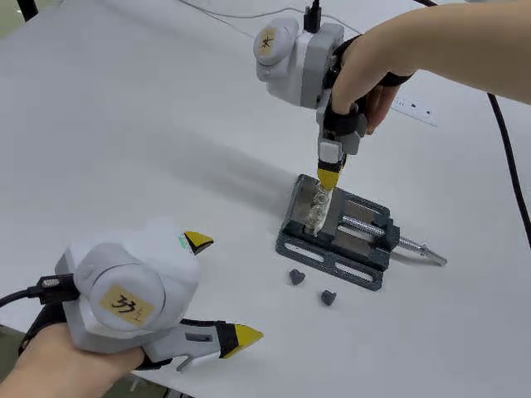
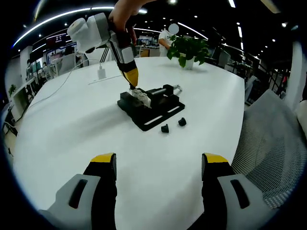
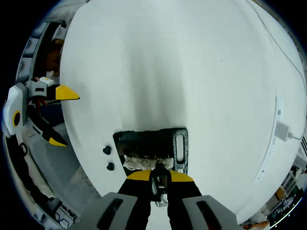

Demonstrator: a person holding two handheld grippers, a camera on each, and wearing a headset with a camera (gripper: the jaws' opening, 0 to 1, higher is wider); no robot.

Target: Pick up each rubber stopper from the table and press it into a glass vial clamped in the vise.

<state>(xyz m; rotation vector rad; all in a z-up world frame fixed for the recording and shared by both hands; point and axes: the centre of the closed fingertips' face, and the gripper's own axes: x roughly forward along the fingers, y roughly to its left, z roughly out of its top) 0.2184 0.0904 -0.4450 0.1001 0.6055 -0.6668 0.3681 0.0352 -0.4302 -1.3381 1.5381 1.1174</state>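
A black vise (image 1: 365, 253) on the white table clamps a row of clear glass vials (image 1: 317, 207). My right gripper (image 1: 328, 177) points straight down at the end vial, shut on a small dark rubber stopper (image 3: 160, 180) right over the vials (image 3: 142, 163). Two loose dark stoppers (image 1: 297, 277) (image 1: 328, 297) lie on the table just in front of the vise. My left gripper (image 1: 222, 288) hovers near the table's front edge, well left of the vise, open with nothing between its yellow-tipped jaws. It faces the vise (image 2: 151, 108) and the loose stoppers (image 2: 165, 128) (image 2: 182, 122).
A white power strip (image 1: 415, 109) and cables lie on the table behind the vise. A black cable (image 1: 508, 157) hangs at the right. A potted plant (image 2: 188, 48) stands at the table's far end. A mesh chair (image 2: 271, 143) sits beside the table.
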